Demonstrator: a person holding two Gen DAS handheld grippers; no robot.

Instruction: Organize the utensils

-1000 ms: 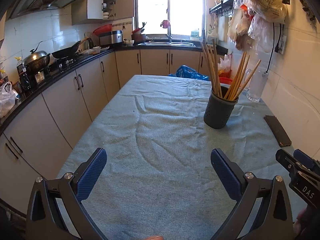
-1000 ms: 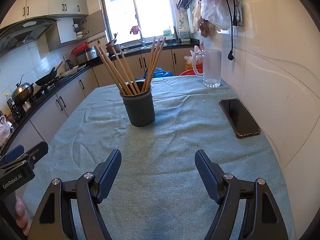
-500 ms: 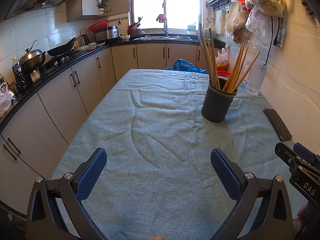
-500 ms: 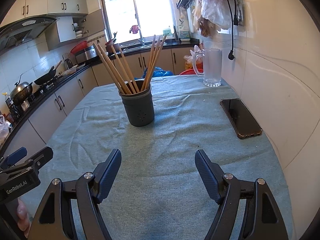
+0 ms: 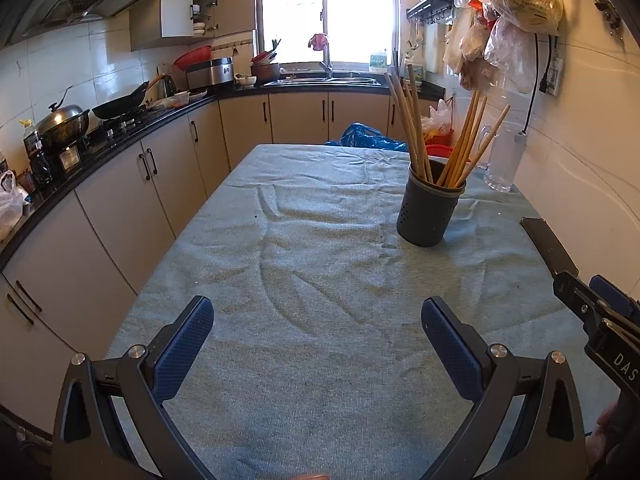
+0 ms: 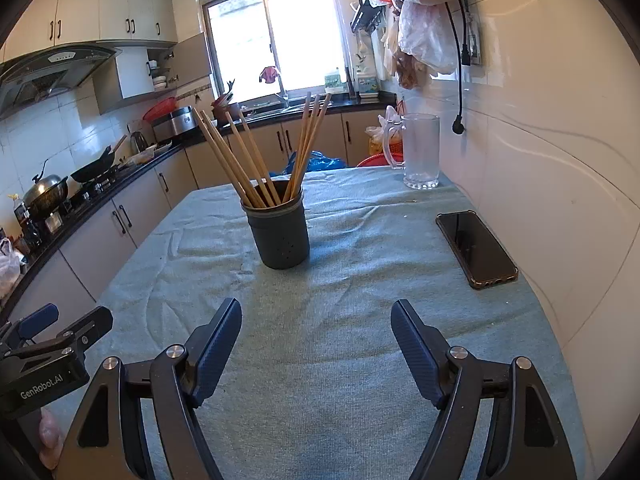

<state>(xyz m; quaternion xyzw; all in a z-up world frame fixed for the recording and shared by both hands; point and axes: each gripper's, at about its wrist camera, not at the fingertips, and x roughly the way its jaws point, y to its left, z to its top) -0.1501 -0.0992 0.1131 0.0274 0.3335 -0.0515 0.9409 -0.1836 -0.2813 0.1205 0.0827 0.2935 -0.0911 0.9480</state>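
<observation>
likely light, stiff, slick chopsticks [image 6: 256,164] fan from the holder [image 6: 280,232] at twelve o'clock; pinch one mid-shaft. left gripper [image 5: 316,332] and right gripper [image 6: 316,336] both gape, empty.

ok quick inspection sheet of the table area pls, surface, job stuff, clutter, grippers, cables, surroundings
Surface: wrinkled grey-green cloth covering the table.
Job's things: dark grey perforated cylindrical holder standing upright, long wooden chopsticks leaning inside it.
Clutter: black smartphone lying flat near the wall; clear glass mug at the far end.
Grippers: left gripper open, nothing between its jaws; right gripper open, nothing between its jaws.
Cables: black power cord hanging down the wall, plug dangling.
Surroundings: tiled wall beside the table, plastic bags hung above, kitchen counter with cookware.
</observation>
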